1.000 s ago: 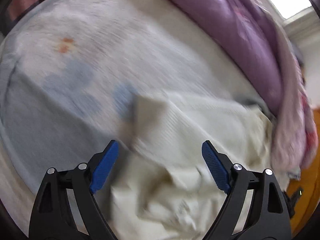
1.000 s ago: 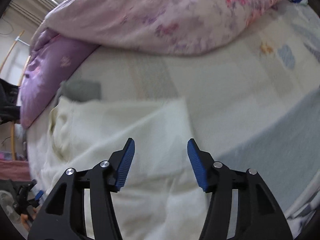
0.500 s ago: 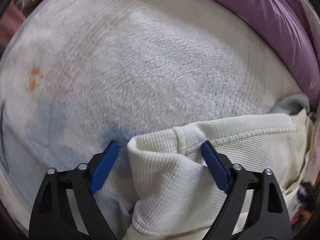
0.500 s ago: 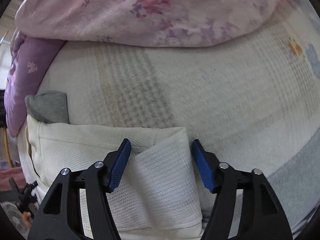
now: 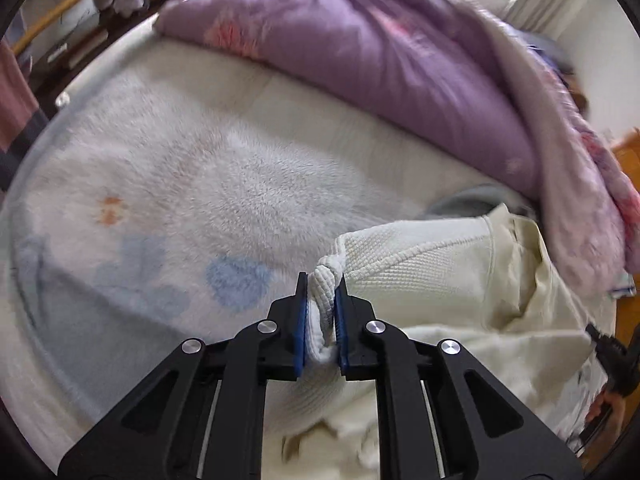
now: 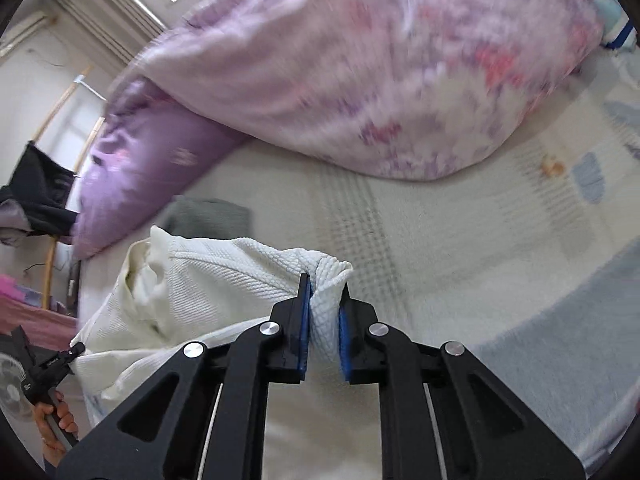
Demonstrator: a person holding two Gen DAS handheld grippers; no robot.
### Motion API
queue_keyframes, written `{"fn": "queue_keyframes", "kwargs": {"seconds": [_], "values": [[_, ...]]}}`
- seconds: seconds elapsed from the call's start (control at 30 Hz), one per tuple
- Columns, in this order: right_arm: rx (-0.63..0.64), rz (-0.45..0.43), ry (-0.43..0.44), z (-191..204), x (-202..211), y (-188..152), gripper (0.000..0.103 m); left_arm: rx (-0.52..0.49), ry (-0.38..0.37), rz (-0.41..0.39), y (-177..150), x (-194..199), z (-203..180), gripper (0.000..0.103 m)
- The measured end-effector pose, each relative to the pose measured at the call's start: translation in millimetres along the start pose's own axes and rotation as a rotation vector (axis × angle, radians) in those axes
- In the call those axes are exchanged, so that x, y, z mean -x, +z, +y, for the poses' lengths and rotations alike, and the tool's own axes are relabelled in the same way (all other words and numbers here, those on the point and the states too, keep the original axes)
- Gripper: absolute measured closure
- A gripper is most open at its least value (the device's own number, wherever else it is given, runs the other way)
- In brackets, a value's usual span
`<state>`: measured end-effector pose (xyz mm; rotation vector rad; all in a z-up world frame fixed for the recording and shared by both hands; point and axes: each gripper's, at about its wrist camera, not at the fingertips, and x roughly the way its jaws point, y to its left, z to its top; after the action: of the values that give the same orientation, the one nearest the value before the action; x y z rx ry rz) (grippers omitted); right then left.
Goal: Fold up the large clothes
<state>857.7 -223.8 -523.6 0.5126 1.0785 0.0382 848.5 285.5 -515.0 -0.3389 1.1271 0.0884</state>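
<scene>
A cream waffle-knit garment [image 5: 440,280] lies on the bed and also shows in the right wrist view [image 6: 224,280]. My left gripper [image 5: 321,292] is shut on one bunched corner of it, with cloth pinched between the blue pads. My right gripper [image 6: 324,292] is shut on another bunched corner, lifted slightly off the blanket. The rest of the garment trails back in loose folds toward the bed's edge.
A pale fluffy blanket [image 5: 200,184] with blue and orange prints covers the bed [image 6: 480,248]. A purple floral duvet [image 5: 400,60] is heaped at the back [image 6: 360,80]. A grey cloth [image 6: 208,216] lies beside the garment. The other handheld gripper [image 6: 44,364] shows at lower left.
Both grippers, open a second ago, came down over the garment's corners and closed on them. The pinched corners are now raised a little and the cloth bunches between the pads.
</scene>
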Motion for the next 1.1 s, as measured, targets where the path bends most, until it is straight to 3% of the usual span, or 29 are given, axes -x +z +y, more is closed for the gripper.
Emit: {"fn": "queue_keyframes", "kwargs": {"seconds": [0.2, 0.37, 0.47, 0.6, 0.67, 0.73, 0.77, 0.8, 0.83, 0.93, 1.0, 1.03, 1.1], "values": [[0.042, -0.039, 0.062, -4.3, 95.2, -50.1, 0.092, 0.031, -0.049, 0.000, -57.4, 73.3, 24.8, 0.092], [0.058, 0.001, 0.028, -20.0, 152.2, -112.2, 0.092, 0.071, -0.057, 0.053, -135.1, 123.7, 48.5, 0.092], [0.015, 0.096, -0.031, -44.3, 168.2, -169.8, 0.093, 0.098, -0.026, 0.122, -186.9, 132.9, 67.4, 0.092], [-0.077, 0.238, -0.124, -88.4, 160.6, -243.6, 0.094, 0.179, 0.016, 0.247, -257.5, 120.8, 100.4, 0.089], [-0.086, 0.325, -0.193, -103.4, 149.8, -270.1, 0.094, 0.205, 0.032, 0.311, -287.6, 109.2, 112.2, 0.082], [-0.175, 0.385, -0.178, -118.1, 144.6, -295.2, 0.094, 0.229, 0.058, 0.367, -307.8, 103.8, 119.6, 0.075], [-0.185, 0.399, -0.176, -117.5, 144.4, -304.1, 0.088, 0.256, 0.061, 0.365, -317.0, 106.6, 124.7, 0.065], [-0.186, 0.400, -0.185, -115.3, 145.1, -308.0, 0.085, 0.291, 0.072, 0.352, -323.8, 112.0, 130.3, 0.037], [-0.209, 0.388, -0.160, -112.8, 146.1, -312.3, 0.081, 0.322, 0.081, 0.330, -327.2, 117.6, 134.0, 0.031], [-0.340, 0.349, -0.084, -111.2, 143.4, -317.5, 0.073, 0.415, -0.015, 0.249, -335.3, 136.9, 138.5, 0.029], [-0.404, 0.315, -0.062, -111.8, 137.8, -317.5, 0.065, 0.469, -0.096, 0.198, -340.0, 144.1, 134.3, 0.019], [-0.434, 0.295, -0.062, -112.8, 132.8, -315.5, 0.058, 0.480, -0.114, 0.196, -341.4, 142.6, 131.8, 0.016], [-0.463, 0.259, -0.068, -114.5, 123.6, -309.2, 0.056, 0.489, -0.132, 0.213, -344.4, 129.5, 123.5, 0.016]]}}
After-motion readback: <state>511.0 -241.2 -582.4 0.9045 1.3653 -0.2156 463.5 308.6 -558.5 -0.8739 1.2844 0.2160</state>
